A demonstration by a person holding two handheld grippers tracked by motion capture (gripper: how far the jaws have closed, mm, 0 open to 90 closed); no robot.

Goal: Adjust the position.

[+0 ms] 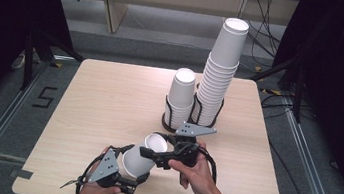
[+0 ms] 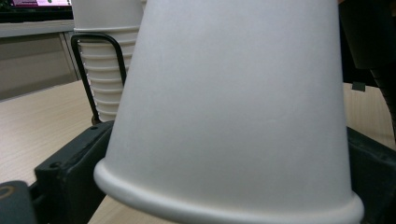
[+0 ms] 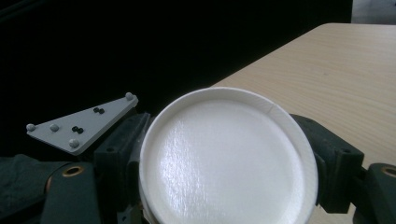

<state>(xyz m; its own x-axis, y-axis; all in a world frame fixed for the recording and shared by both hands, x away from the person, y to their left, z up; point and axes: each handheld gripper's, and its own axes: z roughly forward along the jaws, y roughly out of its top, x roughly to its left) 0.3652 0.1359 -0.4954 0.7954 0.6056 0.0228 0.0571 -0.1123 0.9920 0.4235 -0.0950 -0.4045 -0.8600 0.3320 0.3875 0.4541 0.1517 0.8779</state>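
loose cup (image 1: 144,155): 1 | cup stacks (image 1: 218,78): 2 | grippers (image 1: 132,175): 2 | table (image 1: 108,104): 1

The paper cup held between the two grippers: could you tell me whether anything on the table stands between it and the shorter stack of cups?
Nothing visible: only bare table separates the paper cup from the shorter stack.

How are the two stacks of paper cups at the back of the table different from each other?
The tall stack holds many cups and rises well above the short stack, which holds only a few. The tall stack leans to the right toward its top; the short stack stands nearly straight. The tall stack is on the right, the short stack on the left. Both are white, upside-down cups in black wire holders.
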